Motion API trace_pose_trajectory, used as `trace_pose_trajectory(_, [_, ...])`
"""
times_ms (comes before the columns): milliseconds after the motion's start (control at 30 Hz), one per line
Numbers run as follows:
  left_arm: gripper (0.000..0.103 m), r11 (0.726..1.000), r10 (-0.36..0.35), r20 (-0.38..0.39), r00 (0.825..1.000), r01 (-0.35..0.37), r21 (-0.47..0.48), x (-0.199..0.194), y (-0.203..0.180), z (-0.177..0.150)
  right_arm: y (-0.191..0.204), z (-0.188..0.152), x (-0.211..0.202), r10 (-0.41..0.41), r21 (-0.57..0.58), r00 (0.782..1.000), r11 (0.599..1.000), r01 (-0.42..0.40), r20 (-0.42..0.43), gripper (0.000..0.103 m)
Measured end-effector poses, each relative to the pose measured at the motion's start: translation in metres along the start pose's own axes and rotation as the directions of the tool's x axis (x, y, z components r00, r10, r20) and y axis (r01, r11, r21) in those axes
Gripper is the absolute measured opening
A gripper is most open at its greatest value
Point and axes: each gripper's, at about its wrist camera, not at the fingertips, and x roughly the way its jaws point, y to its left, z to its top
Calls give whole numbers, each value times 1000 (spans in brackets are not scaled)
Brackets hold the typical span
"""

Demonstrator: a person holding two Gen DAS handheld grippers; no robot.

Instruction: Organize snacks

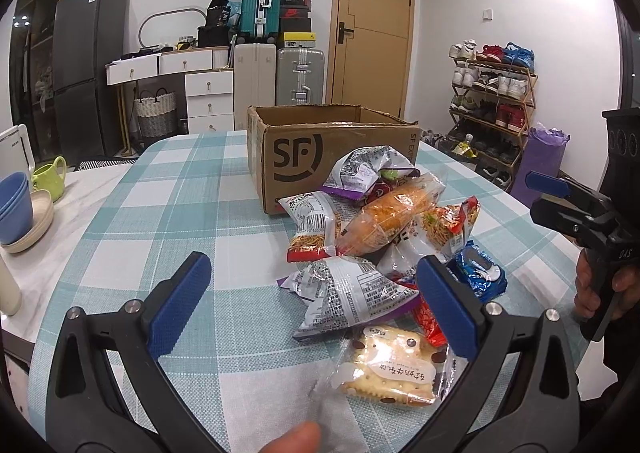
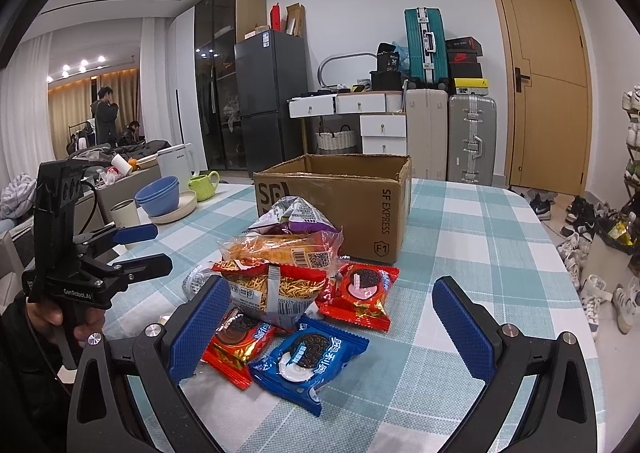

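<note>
A pile of snack packets lies on the checked tablecloth in front of an open cardboard SF box (image 1: pixel 332 157), which also shows in the right wrist view (image 2: pixel 352 205). My left gripper (image 1: pixel 316 305) is open and empty, just above a silver-purple packet (image 1: pixel 348 297) and a clear cracker pack (image 1: pixel 392 373). My right gripper (image 2: pixel 332 321) is open and empty, over a blue Oreo packet (image 2: pixel 308 357) and a red Oreo packet (image 2: pixel 236 345). A bread pack (image 2: pixel 284 249), a noodle-snack bag (image 2: pixel 272 289) and another red Oreo packet (image 2: pixel 360 293) lie behind.
Blue bowls (image 1: pixel 16 209), a beige plate and a green mug (image 1: pixel 50 177) stand at the table's left edge. A white kettle (image 2: pixel 176 165) stands behind them. Suitcases, drawers, a fridge and a shoe rack (image 1: pixel 492 109) stand beyond the table.
</note>
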Motion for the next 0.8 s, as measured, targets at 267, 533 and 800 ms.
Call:
trace_pose_trajectory(267, [103, 1000, 9, -2, 1000, -9, -1, 1, 1, 1, -1, 0, 0, -5, -1, 1000, 1000, 5, -8, 103])
trace_pose_trajectory(533, [103, 1000, 7, -5, 1000, -7, -2, 1, 1, 1, -5, 0, 5, -14, 10, 999, 1000, 15, -44, 103])
trace_pose_trajectory(800, [103, 1000, 10, -5, 1000, -10, -13, 0, 1, 3, -5, 0, 8, -16, 29, 998, 999, 18, -68, 103])
